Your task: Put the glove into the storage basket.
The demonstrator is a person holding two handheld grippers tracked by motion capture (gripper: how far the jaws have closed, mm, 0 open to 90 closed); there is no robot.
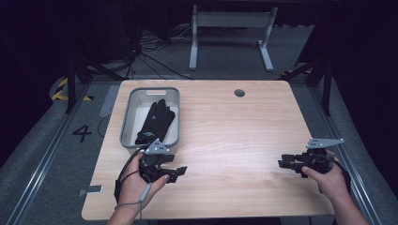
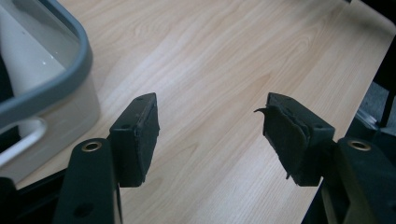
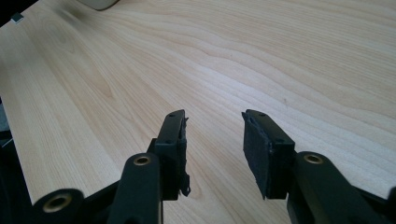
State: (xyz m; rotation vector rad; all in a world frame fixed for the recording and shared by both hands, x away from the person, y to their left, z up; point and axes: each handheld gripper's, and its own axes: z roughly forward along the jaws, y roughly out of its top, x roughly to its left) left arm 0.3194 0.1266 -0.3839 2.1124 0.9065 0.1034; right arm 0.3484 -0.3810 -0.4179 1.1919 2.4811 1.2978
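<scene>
In the high view, a pale wooden desk [image 1: 225, 136] stood under the light, with a grey tub [image 1: 174, 117] on its left side, toward the far half. A black glove [image 1: 155, 121] lay inside the tub, stretched from the far end to the near end and resting against the white floor of the tub. The left gripper [image 1: 180, 171] was held just beyond the near rim of the tub, low over the desk at the near left, its fingers pointing right and standing apart with nothing between them. The person's left hand [image 1: 138, 183] was wrapped around its body, a cable trailing down the wrist. The right gripper [image 1: 284, 163] sat well apart from it at the near right edge of the desk, held by the right hand [image 1: 331, 180], its fingers aimed left toward the middle of the desk; from here their spread was hard to judge.

In the left gripper view, the two black fingers [image 2: 137, 137] stood wide apart over bare wood, empty. The corner of the tub [image 2: 60, 79] rose just beside the left finger, its grey rim curving round a white wall.

In the right gripper view, the fingers [image 3: 173, 149] stood parted with a clear gap, holding nothing, above the wood grain of the desk [image 3: 233, 56].
</scene>
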